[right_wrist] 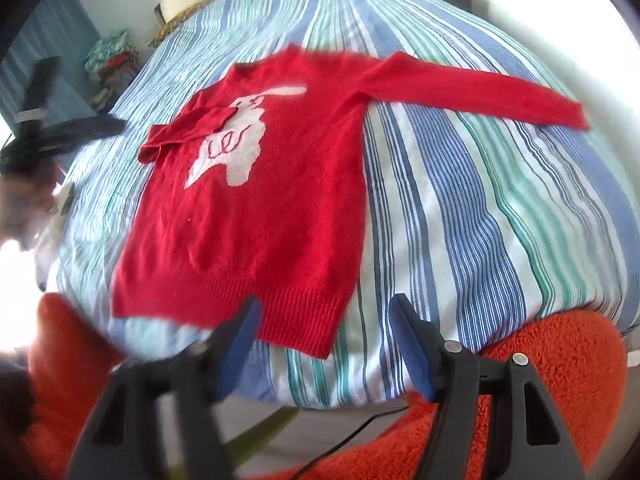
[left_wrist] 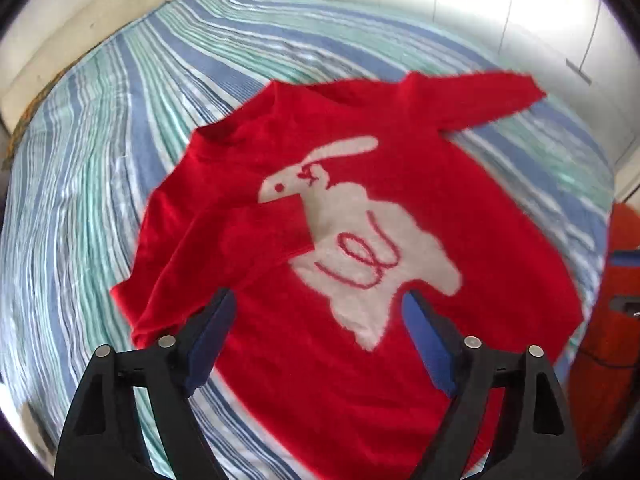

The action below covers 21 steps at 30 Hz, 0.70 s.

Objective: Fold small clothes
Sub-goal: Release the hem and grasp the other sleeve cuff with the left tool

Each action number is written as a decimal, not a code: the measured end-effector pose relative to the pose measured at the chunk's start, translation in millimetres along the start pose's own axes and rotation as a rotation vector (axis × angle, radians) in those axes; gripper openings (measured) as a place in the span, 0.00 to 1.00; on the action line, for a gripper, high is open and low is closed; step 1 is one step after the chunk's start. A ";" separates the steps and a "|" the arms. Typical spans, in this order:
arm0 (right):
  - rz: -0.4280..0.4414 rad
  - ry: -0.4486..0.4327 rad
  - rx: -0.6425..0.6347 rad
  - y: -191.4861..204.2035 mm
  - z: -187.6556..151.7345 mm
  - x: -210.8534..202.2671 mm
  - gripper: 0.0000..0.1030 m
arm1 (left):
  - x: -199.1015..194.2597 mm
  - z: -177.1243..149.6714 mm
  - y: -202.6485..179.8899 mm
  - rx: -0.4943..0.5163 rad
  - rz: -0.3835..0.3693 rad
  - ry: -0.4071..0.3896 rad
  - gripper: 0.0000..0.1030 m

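A small red sweater [left_wrist: 320,360] with a white rabbit [left_wrist: 360,240] on its chest lies flat on the striped bed; it also shows in the right wrist view [right_wrist: 256,208]. Its left sleeve [left_wrist: 248,236] is folded in across the chest, cuff on the rabbit. Its right sleeve [right_wrist: 472,92] stretches straight out to the right. My left gripper [left_wrist: 318,300] is open and empty, just above the sweater's lower body. My right gripper [right_wrist: 324,304] is open and empty, above the sweater's ribbed hem [right_wrist: 296,312] near the bed's front edge.
The bed [right_wrist: 480,220] has a blue, green and white striped cover. An orange shaggy rug [right_wrist: 540,360] lies on the floor in front of the bed. A pile of clothes [right_wrist: 112,60] sits beyond the bed's far left. White wardrobe doors [left_wrist: 540,20] stand behind.
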State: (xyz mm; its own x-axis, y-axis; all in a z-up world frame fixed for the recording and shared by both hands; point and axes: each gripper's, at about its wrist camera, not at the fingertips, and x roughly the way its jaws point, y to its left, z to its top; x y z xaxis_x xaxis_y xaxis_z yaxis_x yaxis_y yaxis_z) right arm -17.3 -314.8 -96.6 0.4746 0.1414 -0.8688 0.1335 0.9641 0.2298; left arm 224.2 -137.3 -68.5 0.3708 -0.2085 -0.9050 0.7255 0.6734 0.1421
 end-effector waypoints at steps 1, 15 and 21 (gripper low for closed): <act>-0.004 -0.005 0.006 -1.0 -1.0 -1.5 0.64 | 22.0 6.4 -2.5 0.033 0.031 0.037 0.74; 0.006 0.010 0.097 -15.5 -7.3 4.7 0.64 | 44.5 -5.7 108.4 -0.461 -0.023 -0.072 0.02; 0.000 -0.011 0.107 -16.3 -7.7 2.6 0.64 | -55.9 -128.6 238.0 -0.936 0.066 -0.250 0.02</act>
State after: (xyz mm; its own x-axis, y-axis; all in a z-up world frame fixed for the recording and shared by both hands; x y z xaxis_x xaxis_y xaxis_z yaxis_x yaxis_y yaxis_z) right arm -25.0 -328.4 -105.9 0.4840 0.1381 -0.8641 0.2251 0.9346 0.2755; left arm 301.6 125.8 -35.6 0.5854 -0.2224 -0.7797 -0.0154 0.9584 -0.2849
